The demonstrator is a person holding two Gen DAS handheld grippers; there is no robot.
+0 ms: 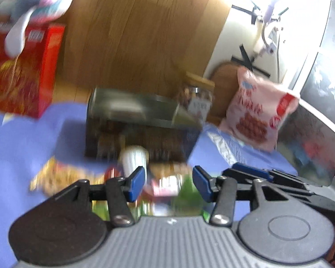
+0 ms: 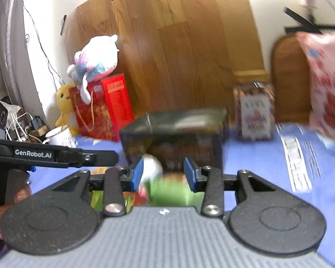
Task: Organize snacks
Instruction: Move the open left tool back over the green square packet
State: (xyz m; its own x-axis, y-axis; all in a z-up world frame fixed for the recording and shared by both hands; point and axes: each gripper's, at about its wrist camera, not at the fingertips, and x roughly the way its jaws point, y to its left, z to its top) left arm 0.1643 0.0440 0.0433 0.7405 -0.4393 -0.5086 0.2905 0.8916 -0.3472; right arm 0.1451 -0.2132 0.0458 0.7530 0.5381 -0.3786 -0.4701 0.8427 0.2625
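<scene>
Both views are motion-blurred. A dark mesh basket (image 1: 143,125) (image 2: 174,134) stands on the blue cloth with snack packs inside. My left gripper (image 1: 168,184) is open above a heap of loose snacks: a green pack (image 1: 187,192), a pink pack (image 1: 165,186), a white round pack (image 1: 134,158) and a yellow pack (image 1: 62,176). My right gripper (image 2: 164,174) is open just in front of the basket, over the green pack (image 2: 169,192) and the white pack (image 2: 151,167). Nothing is gripped. The left gripper's body (image 2: 51,154) shows at the left of the right wrist view.
A pink snack bag (image 1: 259,109) (image 2: 326,84) leans at the right. A glass jar with a wooden lid (image 1: 197,98) (image 2: 254,109) stands behind the basket. A red box (image 1: 22,71) (image 2: 102,105) with a plush toy (image 2: 96,58) is at the left. A wooden board backs the table.
</scene>
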